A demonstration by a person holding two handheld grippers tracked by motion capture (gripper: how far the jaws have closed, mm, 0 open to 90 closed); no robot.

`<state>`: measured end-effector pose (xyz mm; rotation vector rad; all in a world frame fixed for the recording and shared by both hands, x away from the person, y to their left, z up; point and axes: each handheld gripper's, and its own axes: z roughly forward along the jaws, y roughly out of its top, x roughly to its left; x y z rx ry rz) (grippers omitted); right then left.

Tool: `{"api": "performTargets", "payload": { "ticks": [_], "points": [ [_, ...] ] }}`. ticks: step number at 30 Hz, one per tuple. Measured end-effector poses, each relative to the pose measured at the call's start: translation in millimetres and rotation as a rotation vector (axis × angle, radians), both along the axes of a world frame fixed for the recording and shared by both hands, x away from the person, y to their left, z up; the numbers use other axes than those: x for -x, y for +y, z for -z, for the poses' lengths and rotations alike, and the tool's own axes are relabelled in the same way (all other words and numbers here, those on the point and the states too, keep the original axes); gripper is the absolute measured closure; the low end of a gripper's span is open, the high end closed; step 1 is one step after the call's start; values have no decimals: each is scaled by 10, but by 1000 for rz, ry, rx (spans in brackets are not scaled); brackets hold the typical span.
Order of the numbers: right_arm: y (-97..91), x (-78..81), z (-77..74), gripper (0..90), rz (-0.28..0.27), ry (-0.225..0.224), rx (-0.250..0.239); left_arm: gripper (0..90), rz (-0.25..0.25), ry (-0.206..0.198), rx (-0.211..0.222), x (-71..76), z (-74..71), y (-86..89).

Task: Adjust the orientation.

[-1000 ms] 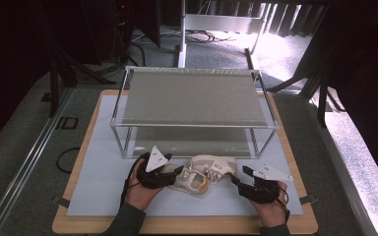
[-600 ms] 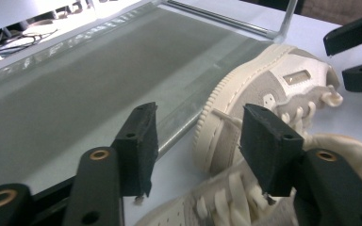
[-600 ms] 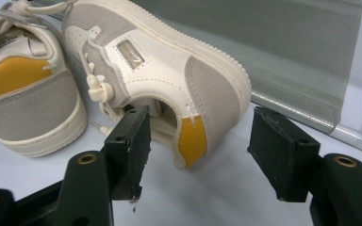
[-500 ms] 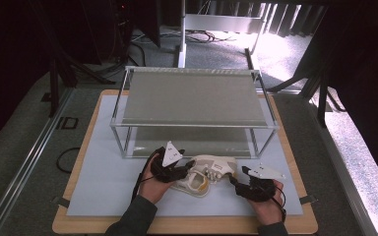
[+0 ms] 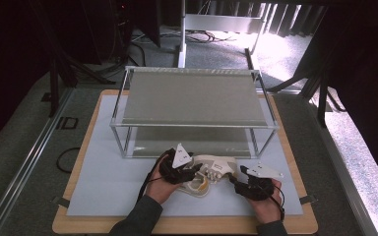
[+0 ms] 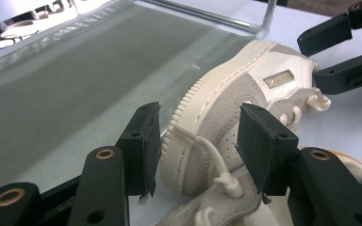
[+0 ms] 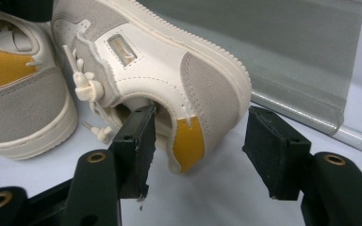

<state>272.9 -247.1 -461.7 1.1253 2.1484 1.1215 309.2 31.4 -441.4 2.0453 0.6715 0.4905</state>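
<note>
Cream low-top sneaker, grey suede panels, mustard heel tab and lining, ridged sole; lying on white mat just before metal shelf rack, second matching sneaker touching alongside.

Left gripper: jaws half-spread around toe, just been closing, pads not seen pressing.

Right gripper: jaws half-spread astride heel, just been closing, gap visible at one pad.

Right gripper view alone: heel tab colour, lace toggles. High view: layout, both hands.
</note>
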Motion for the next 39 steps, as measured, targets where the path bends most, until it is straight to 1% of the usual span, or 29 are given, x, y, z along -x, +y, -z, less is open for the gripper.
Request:
{"api": "performTargets", "payload": {
  "ticks": [8, 13, 16, 21, 24, 26, 30, 33, 35, 37, 39],
  "points": [
    [0, -3, -16, 472, -3, -8, -4, 514, -6, 5, 2, -23, -9, -29],
    [19, -9, -14, 493, -13, -8, 0, 531, -27, 8, -1, -54, -9, -31],
    [29, -15, -15, 506, -14, -9, 1, 540, -27, 9, -2, -66, -11, -32],
    [42, -24, -23, 553, -18, -12, -6, 554, -32, 10, 1, -84, -16, -36],
    [58, -25, -29, 556, -21, -14, -6, 563, -34, 12, 4, -94, -19, -37],
    [69, -26, -37, 568, -17, -20, 0, 566, -37, 15, 8, -101, -20, -38],
    [63, -15, -66, 611, -19, -35, -6, 585, -44, 20, 11, -127, -29, -44],
    [64, 11, -110, 630, -38, -57, -33, 589, -44, 19, 2, -140, -38, -46],
    [89, 18, -143, 641, -54, -68, -28, 592, -46, 20, 3, -148, -41, -49],
    [119, 16, -159, 643, -50, -80, -13, 593, -49, 19, 3, -156, -44, -51],
    [125, 5, -166, 645, -43, -80, -17, 594, -51, 19, 1, -167, -46, -51]
  ]
}}
